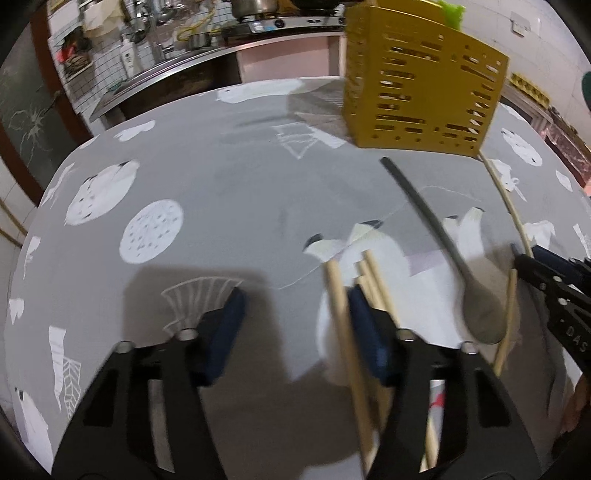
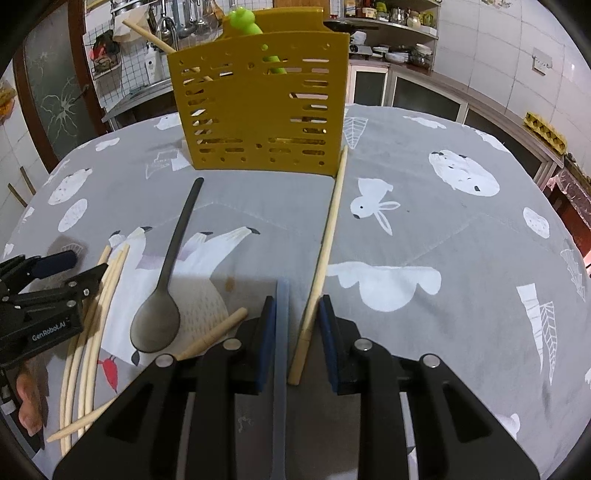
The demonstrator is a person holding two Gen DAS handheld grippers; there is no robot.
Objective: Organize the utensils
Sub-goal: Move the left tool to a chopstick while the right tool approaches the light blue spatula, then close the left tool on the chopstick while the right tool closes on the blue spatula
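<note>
A round table (image 2: 461, 229) under a grey cloth printed with white animals fills both wrist views. Toward twelve o'clock on it stands a yellow slotted utensil caddy (image 2: 258, 107), upright, with a green utensil (image 2: 245, 22) and one chopstick already poking out of its top.

In the right wrist view, loose utensils lie on the cloth between the caddy and the grippers. A dark spoon (image 2: 162, 295) lies at about nine o'clock from the right gripper, bowl nearest the camera and handle aimed at the caddy. A bundle of pale wooden chopsticks (image 2: 96, 332) lies farther out at eight o'clock.

The left gripper (image 1: 295, 325) stands partly open, nothing pressed between its pads. The bundle lies outside its right finger, not in the gap.

The right gripper (image 2: 297, 336) stands narrowly open around a single long chopstick (image 2: 330, 229), whose far tip touches the caddy's lower right corner. The pads flank the thick end without clearly pressing it; a pale flat strip also sits in the gap, and what it is I cannot tell.

To do this step well, close squarely on the chopstick near its thick end, lift before swinging so the far tip clears the caddy wall, then tip it upright over a compartment.
</note>
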